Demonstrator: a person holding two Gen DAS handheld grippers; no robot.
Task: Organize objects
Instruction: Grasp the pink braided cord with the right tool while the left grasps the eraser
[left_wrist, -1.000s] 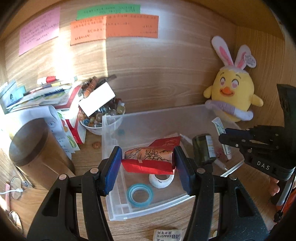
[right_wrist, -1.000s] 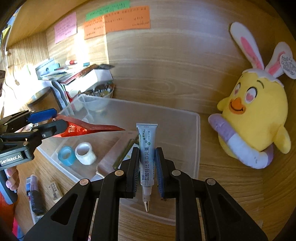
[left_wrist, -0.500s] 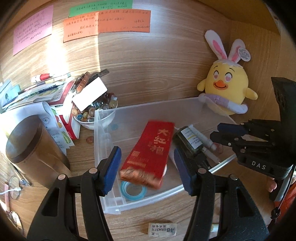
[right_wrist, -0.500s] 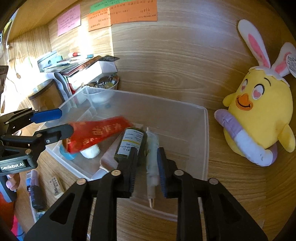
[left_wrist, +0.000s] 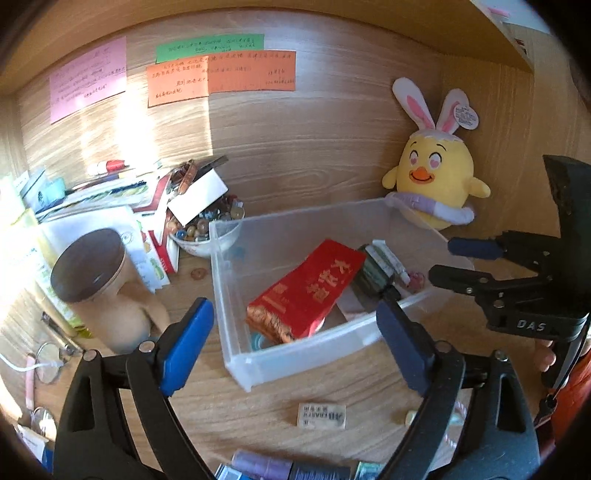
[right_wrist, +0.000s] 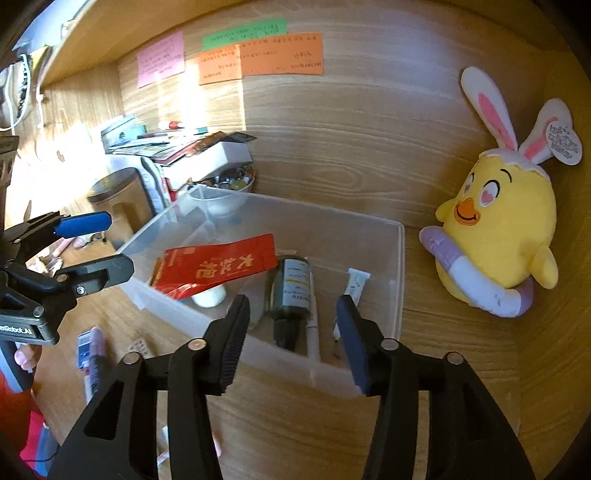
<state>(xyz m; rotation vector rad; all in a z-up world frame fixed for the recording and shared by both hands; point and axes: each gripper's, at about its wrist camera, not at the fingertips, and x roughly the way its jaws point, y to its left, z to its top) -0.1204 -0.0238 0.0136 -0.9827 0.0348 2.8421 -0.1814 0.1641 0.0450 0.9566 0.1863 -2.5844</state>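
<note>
Left wrist view shows the left gripper (left_wrist: 295, 347) with its fingers (left_wrist: 186, 343) spread wide and holding nothing, hovering over the near wall of a clear plastic bin (left_wrist: 303, 354) that sits on the wooden bench (left_wrist: 236, 413). Inside the bin a red packet (left_wrist: 308, 290) lies tilted, its lower end propped on a roll of tape that is mostly hidden beneath it. Just beside the packet lie a dark bottle (left_wrist: 373, 266) and a white tube (left_wrist: 391, 258). An eraser (left_wrist: 321, 415) rests on the bench in front of the bin. A yellow chick plush (left_wrist: 436, 184) leans against the back wall behind the bin.

From the right wrist view, the right gripper (right_wrist: 291, 339) also has its fingers (right_wrist: 234, 339) wide apart and empty, above the bin's near edge. The bottle (right_wrist: 291, 288), a pen (right_wrist: 314, 328) and the tube (right_wrist: 354, 288) lie side by side on the bin floor between them.
</note>
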